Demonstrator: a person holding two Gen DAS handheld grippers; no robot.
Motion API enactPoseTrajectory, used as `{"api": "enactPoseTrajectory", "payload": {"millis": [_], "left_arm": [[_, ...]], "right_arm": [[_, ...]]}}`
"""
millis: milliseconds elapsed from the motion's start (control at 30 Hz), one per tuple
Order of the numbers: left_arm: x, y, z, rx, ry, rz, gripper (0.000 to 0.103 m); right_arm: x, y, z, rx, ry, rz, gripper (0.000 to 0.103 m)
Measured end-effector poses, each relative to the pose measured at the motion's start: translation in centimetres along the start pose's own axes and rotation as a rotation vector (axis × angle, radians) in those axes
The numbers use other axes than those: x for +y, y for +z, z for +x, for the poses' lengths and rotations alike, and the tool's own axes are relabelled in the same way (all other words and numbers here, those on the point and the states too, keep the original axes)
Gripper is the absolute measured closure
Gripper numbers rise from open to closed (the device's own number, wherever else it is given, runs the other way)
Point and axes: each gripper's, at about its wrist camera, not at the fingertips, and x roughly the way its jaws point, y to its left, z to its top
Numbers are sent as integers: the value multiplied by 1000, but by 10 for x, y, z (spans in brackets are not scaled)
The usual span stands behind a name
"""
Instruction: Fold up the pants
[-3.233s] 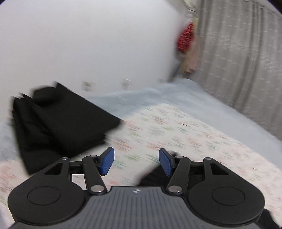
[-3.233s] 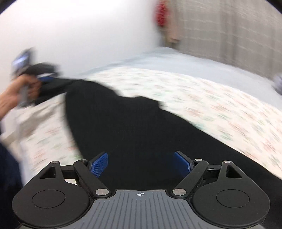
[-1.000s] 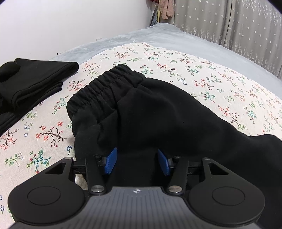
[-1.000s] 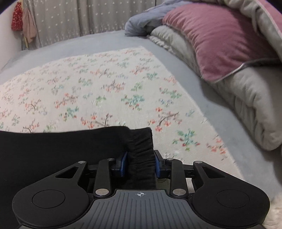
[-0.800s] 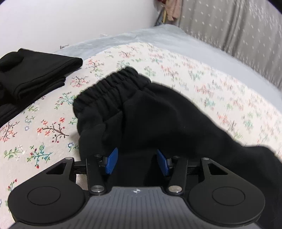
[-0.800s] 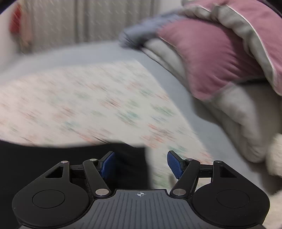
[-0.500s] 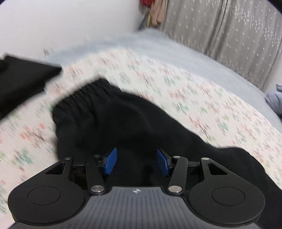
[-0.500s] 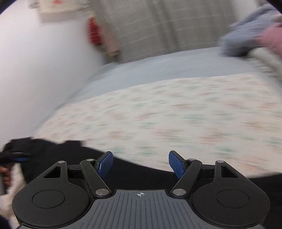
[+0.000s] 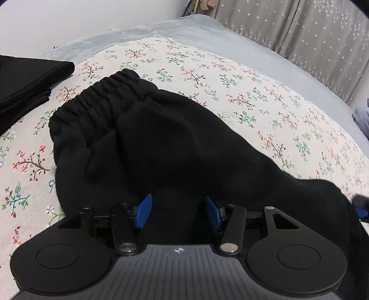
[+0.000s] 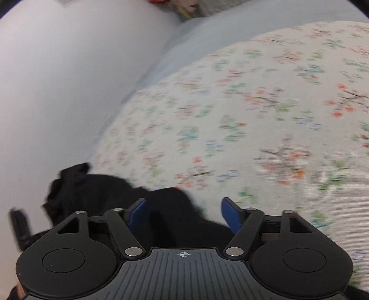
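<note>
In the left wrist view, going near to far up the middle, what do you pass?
left gripper → black pants → floral bedspread → grey sheet → white wall

pants (image 9: 175, 143): leg end cut off at rt edge
folded stack (image 9: 27, 80): cropped left
right wrist view: motion-blurred

Matt black fleece pants (image 9: 175, 147) lie on smooth floral cotton bedspread (image 9: 253, 92).
</note>
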Motion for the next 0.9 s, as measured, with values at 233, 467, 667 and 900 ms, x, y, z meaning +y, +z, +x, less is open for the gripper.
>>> {"api": "enactPoseTrajectory", "payload": {"millis": [233, 467, 667, 900], "left_arm": [[0, 3, 1, 4, -2, 5, 38], [-5, 1, 2, -2, 22, 24, 38], [-12, 4, -18, -88, -41, 29, 38], [-55, -5, -29, -67, -408, 139, 38]], "right_arm": [[64, -47, -28, 51, 49, -336, 32], [98, -91, -22, 75, -52, -513, 32], [100, -93, -25, 36, -44, -467, 23], [104, -108, -17, 47, -40, -463, 23]]}}
